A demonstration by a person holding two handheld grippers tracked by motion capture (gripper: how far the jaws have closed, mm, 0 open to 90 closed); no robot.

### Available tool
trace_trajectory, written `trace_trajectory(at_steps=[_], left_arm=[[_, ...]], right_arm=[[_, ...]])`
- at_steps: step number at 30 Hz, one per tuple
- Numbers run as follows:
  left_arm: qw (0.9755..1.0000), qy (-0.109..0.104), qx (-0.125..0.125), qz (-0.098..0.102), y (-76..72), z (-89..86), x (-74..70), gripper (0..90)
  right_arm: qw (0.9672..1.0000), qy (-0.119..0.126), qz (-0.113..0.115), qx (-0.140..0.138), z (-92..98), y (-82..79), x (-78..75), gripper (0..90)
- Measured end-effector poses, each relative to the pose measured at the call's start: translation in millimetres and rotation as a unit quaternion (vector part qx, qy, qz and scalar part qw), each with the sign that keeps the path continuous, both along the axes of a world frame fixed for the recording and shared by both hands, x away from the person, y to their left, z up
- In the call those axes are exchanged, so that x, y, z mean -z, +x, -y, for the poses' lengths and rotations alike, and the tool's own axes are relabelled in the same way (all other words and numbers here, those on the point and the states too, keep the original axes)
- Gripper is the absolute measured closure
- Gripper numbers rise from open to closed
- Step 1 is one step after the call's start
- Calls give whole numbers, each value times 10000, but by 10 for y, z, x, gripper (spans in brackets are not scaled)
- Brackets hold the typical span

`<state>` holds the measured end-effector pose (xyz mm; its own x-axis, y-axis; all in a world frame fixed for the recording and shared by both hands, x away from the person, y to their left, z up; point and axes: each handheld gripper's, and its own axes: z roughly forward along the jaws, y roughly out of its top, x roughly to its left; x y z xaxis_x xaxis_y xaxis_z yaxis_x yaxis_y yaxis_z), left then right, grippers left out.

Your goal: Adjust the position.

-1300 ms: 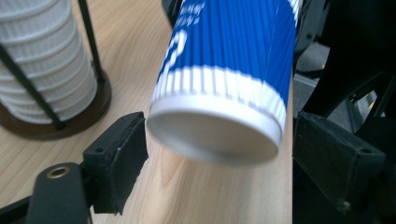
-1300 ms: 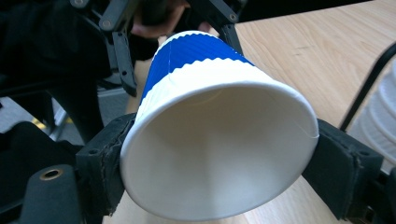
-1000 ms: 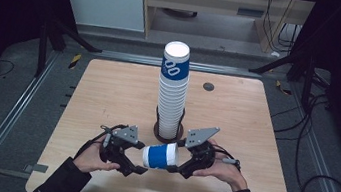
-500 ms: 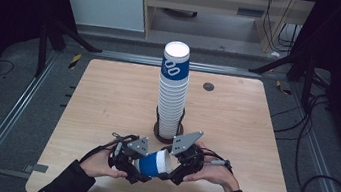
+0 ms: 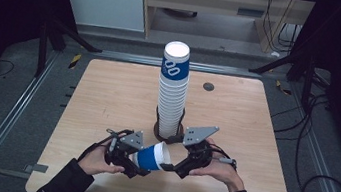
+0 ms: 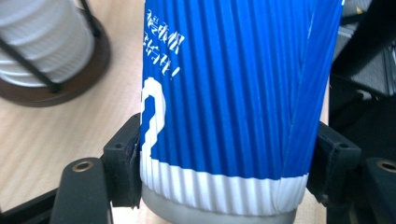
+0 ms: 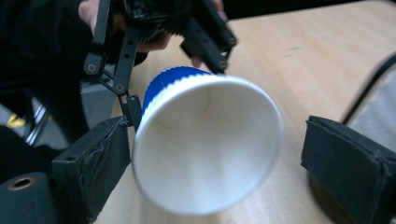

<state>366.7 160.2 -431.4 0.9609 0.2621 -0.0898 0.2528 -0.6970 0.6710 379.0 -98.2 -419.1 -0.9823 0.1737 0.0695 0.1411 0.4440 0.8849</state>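
Pale wooden table (image 5: 107,97), dark room around it: a cup passing between two hand-held grippers.

From above, the blue ribbed paper cup (image 5: 151,156) lies sideways near the front edge, before the tall stack of cups in a wire holder (image 5: 172,96). Left gripper view: the left gripper (image 6: 226,175) has its jaws clamped on the cup's base. Right gripper view: the right gripper (image 7: 210,163) has just spread its jaws, standing apart around the white rim.

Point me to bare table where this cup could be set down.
Free: the wide wooden tabletop left of the tall stack of blue-and-white ribbed paper cups, and the stretch right of it up to the small dark disc. Crowded: the near middle, where the left gripper clamps the blue ribbed paper cup and the right gripper's jaws, just opened, flank its rim.
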Motion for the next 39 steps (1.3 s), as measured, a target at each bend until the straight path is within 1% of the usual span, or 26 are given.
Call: trace_trajectory(at_steps=[1,2,3,4,5,7,9,13,14,15,18,23,26,30,37,39], left_arm=[[10000,-49,-51,35,10,-27,-18,271],[9997,-174,-152,63,18,-56,-38,271],[9995,-250,-193,70,25,-73,-50,271],[9989,-358,-276,120,28,-95,-69,271],[9985,-422,-310,138,30,-106,-79,270],[9974,-576,-382,201,25,-119,-102,270],[9965,-693,-391,241,17,-116,-120,270],[9953,-813,-405,336,-16,-83,-133,271],[9953,-823,-390,324,-21,-72,-134,271],[9952,-825,-387,369,-31,-59,-133,271],[9950,-847,-345,413,-57,-22,-139,271],[9947,-875,-317,435,-77,8,-143,271],[9957,-787,-260,423,-88,39,-124,271],[9963,-711,-189,443,-102,83,-106,271],[9962,-728,-161,440,-109,91,-107,271],[9962,-739,-154,439,-115,99,-106,271]], right_arm=[[10000,52,8,48,20,6,-8,80],[9999,80,1,128,44,13,-17,77],[9997,101,34,219,68,23,-24,76],[9996,131,27,258,80,29,-25,76],[9994,150,-5,308,94,36,-26,76],[9993,173,-33,325,98,39,-21,77],[9994,165,-55,302,87,32,-19,77],[9992,270,-122,252,59,23,-25,79],[9992,299,-138,244,54,23,-26,80],[9990,341,-171,242,50,23,-27,81],[9982,472,-291,226,35,30,-18,84],[9978,479,-428,175,-16,36,21,86],[9978,431,-496,130,-64,35,53,89],[9971,454,-607,41,-111,34,84,103],[9959,523,-733,-18,-126,38,100,118],[9958,545,-731,-33,-132,35,102,119]])
